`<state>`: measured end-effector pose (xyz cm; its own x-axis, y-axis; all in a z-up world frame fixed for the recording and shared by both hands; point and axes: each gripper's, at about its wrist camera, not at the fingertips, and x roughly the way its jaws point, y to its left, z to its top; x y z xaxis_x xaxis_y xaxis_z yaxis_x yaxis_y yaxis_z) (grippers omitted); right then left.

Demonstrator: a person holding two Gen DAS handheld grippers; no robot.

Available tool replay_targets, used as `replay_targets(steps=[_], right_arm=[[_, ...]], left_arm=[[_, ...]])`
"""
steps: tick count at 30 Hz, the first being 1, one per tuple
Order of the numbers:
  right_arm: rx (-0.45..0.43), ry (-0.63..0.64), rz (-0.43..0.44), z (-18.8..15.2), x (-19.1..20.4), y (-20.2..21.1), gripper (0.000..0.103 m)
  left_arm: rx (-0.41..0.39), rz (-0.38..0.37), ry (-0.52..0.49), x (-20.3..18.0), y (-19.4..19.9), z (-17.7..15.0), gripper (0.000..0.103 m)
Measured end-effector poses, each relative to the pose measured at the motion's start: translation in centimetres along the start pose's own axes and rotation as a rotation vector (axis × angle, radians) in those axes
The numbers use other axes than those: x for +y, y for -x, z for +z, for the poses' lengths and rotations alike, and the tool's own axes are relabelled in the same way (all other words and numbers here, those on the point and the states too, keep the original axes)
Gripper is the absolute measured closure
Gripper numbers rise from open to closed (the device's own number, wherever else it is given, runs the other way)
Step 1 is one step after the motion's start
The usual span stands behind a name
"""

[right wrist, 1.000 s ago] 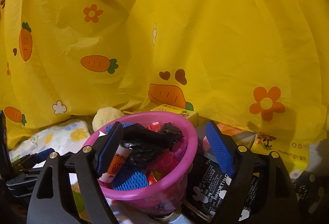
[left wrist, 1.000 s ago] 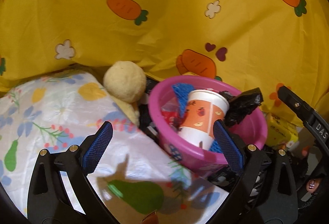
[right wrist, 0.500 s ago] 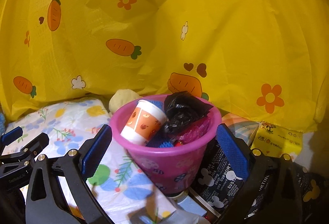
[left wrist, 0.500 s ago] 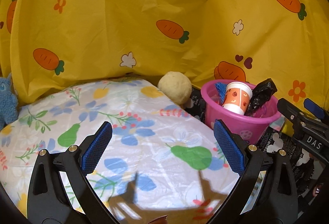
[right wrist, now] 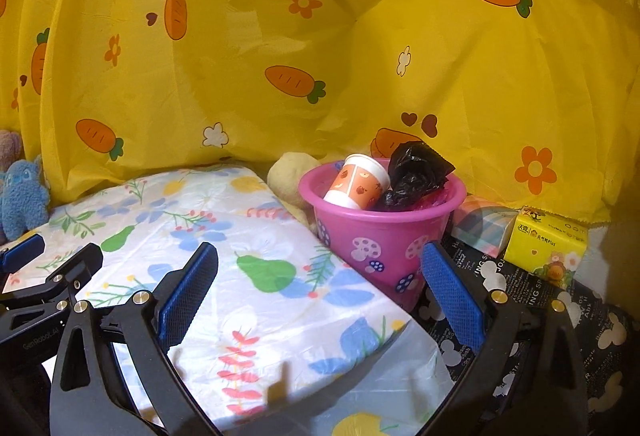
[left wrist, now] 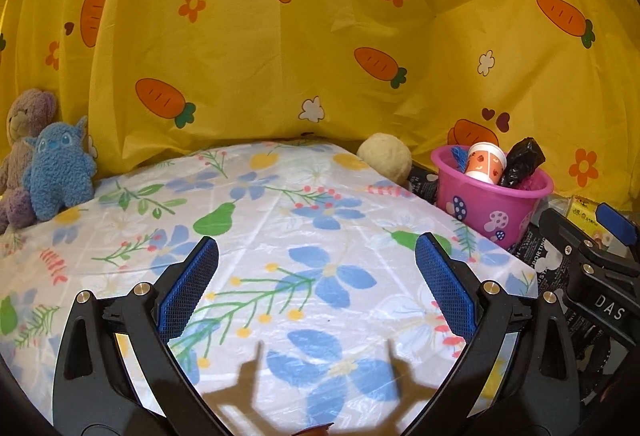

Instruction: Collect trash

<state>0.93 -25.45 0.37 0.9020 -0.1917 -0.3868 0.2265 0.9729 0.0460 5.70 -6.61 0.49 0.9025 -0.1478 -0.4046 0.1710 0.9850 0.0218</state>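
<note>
A pink bucket (left wrist: 492, 206) with mushroom prints stands at the table's right end; it also shows in the right wrist view (right wrist: 380, 232). In it are an orange paper cup (right wrist: 358, 182), a crumpled black bag (right wrist: 416, 172) and a blue scrap (left wrist: 458, 156). My left gripper (left wrist: 318, 290) is open and empty over the floral tablecloth (left wrist: 280, 236). My right gripper (right wrist: 320, 294) is open and empty, a little short of the bucket.
A cream plush ball (left wrist: 386, 158) lies left of the bucket. A blue plush (left wrist: 60, 172) and a purple bear (left wrist: 24, 140) sit far left. A yellow tissue pack (right wrist: 546, 242) and a striped box (right wrist: 482, 222) lie right, on black printed cloth (right wrist: 532, 296). Yellow carrot curtain (right wrist: 320, 36) behind.
Both grippers have pulled back from the bucket, open and empty. The bucket now looks smaller and farther, and more of the tablecloth and the plush toys has come into view.
</note>
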Motion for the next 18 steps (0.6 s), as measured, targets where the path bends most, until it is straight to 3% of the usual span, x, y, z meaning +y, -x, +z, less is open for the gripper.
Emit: replay_targets(steps=[18], right_arm=[[-0.031,0.017,0.016,-1.3,1.9,3.1,0.006]], left_arm=[[0.015,-0.005,0.032,1.4,2.1,-1.9,0.006]])
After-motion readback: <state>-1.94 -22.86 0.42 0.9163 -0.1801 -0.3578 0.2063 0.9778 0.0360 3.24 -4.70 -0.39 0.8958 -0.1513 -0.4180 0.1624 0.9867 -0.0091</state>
